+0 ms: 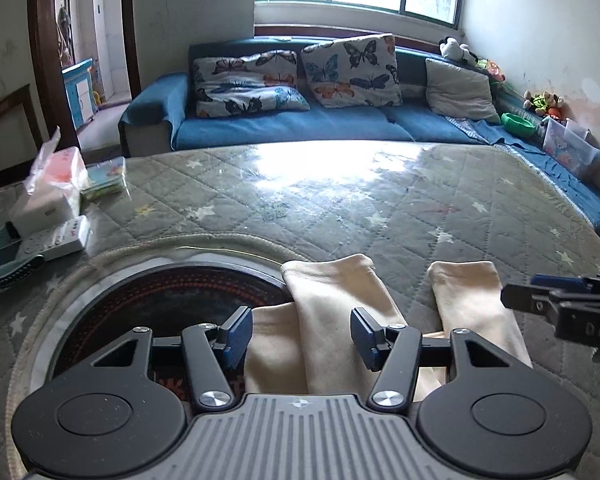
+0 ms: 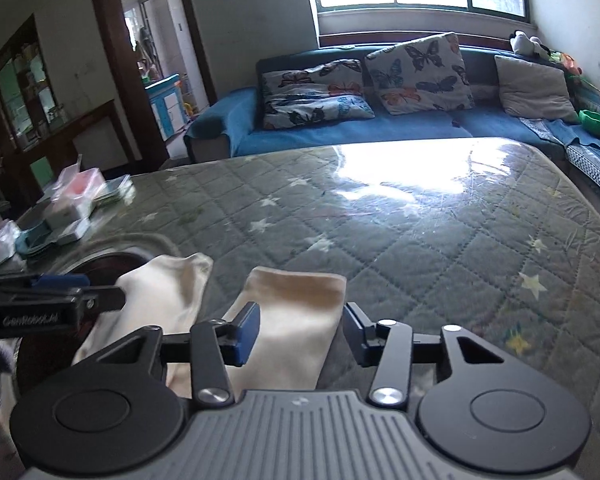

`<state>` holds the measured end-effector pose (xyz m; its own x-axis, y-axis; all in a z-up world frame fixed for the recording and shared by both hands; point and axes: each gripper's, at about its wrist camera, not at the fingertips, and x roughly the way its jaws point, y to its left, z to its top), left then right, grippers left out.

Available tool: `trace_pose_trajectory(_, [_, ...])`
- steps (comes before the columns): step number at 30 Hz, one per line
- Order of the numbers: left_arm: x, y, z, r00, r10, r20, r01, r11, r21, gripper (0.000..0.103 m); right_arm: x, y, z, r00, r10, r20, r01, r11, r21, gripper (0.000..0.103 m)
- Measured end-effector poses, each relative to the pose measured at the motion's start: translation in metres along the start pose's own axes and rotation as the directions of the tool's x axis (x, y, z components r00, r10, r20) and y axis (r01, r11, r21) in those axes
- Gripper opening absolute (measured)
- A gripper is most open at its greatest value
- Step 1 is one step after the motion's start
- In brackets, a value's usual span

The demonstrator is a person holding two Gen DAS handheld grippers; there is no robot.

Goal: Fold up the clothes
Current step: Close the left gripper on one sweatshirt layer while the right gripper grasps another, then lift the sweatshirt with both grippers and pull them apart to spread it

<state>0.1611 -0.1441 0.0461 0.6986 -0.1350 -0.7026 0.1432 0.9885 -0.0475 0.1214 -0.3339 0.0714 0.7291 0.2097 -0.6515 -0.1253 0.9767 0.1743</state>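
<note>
A cream garment lies on the grey quilted table cover (image 1: 340, 208), with two tube-like legs pointing away from me. In the left wrist view the left leg (image 1: 336, 304) runs between the fingers of my left gripper (image 1: 300, 336). Its jaws stand apart, and the blue pads (image 1: 236, 336) show no pinch on the cloth. The other leg (image 1: 468, 300) lies to the right, beside the tip of my right gripper (image 1: 520, 294). In the right wrist view my right gripper (image 2: 300, 332) straddles that leg (image 2: 296, 312), jaws apart. The left gripper (image 2: 100, 292) shows at the left edge.
A round dark opening (image 1: 160, 300) with a raised rim sits in the table at near left, partly under the garment. Boxes, a tissue pack (image 1: 56, 184) and small items crowd the left side. A blue sofa (image 1: 300, 124) with butterfly cushions stands beyond the far edge.
</note>
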Motion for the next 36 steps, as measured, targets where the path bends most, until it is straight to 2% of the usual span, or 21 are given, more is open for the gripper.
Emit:
trace_pose_trajectory(2, [0.006,0.002,0.0,1.0,-0.015,-0.012,0.015,1.0,-0.015,0.056,0.011,-0.005,0.004,1.0,-0.006,-0.008,0.006,1.0,0.005,0.042])
trace_pose_trajectory(6, [0.011,0.004,0.0,0.998,-0.056,-0.028,0.055,0.998,-0.022,0.041,0.028,-0.016,0.008,1.0,-0.012,-0.02,0.013,0.999,0.037,0.039])
trace_pose_trajectory(10, [0.014,0.008,0.0,0.997,-0.074,-0.039,0.072,0.996,-0.052,0.04,0.039,-0.019,0.006,0.999,0.009,-0.035,-0.007,0.999,0.049,0.033])
trace_pose_trajectory(12, [0.013,0.009,0.0,0.997,-0.072,-0.032,0.07,0.996,-0.054,0.041,0.041,-0.014,0.004,1.0,-0.004,-0.025,0.004,1.0,0.018,0.03])
trace_pose_trajectory(16, [0.014,0.011,0.001,0.995,-0.093,-0.032,0.091,0.993,-0.07,0.04,0.042,-0.012,0.003,1.0,-0.015,-0.013,0.015,1.0,-0.001,0.012])
trace_pose_trajectory(18, [0.015,0.009,0.0,0.994,-0.106,-0.033,0.104,0.993,-0.064,0.019,0.041,-0.013,0.003,1.0,-0.014,-0.01,0.014,1.0,0.005,0.008])
trace_pose_trajectory(20, [0.015,0.006,-0.001,0.993,-0.115,-0.028,0.114,0.992,-0.047,0.013,0.036,-0.015,0.004,1.0,-0.026,0.002,0.026,1.0,0.007,0.006])
trace_pose_trajectory(21, [0.014,0.005,-0.002,0.994,-0.11,-0.02,0.109,0.993,-0.044,0.006,0.032,-0.016,0.004,0.999,-0.031,0.012,0.031,0.999,0.009,0.005])
trace_pose_trajectory(26, [0.0,0.009,-0.004,0.995,-0.092,0.042,0.095,0.993,-0.071,0.003,0.009,-0.023,0.004,0.996,-0.06,0.07,0.059,0.998,0.022,0.004])
trace_pose_trajectory(36, [-0.077,0.05,-0.021,0.984,-0.028,0.176,0.063,0.979,-0.194,0.003,-0.065,-0.049,-0.016,0.971,-0.16,0.177,0.151,0.986,0.067,0.004])
